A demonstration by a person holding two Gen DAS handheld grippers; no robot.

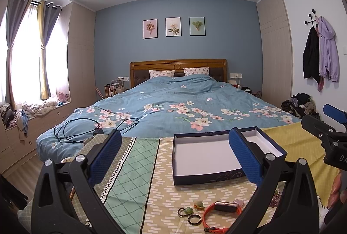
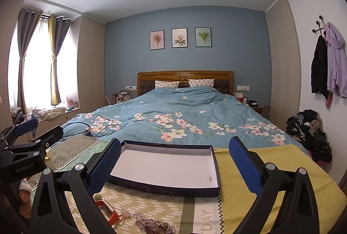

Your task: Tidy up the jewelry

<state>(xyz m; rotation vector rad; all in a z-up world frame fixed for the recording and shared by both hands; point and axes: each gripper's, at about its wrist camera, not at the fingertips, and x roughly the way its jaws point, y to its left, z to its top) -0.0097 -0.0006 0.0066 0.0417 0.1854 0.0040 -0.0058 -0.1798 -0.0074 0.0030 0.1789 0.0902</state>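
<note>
Hovering over the patterned cloth point(image 1: 164, 171) at the foot of the bed point(image 1: 173, 99), the left hand-held gripper point(image 1: 173, 156) has its blue-padded jaws spread wide, holding nothing. The right hand-held gripper point(image 2: 175, 166) is equally wide apart and empty. Between them lies the shallow dark box point(image 1: 201, 160), its white inside bare. Near the cloth's front edge lie an orange smartwatch point(image 1: 221, 212), a dark ring point(image 1: 194, 219), two green-bead charms point(image 1: 186, 210) and a purple bead bracelet point(image 2: 151, 223).
</note>
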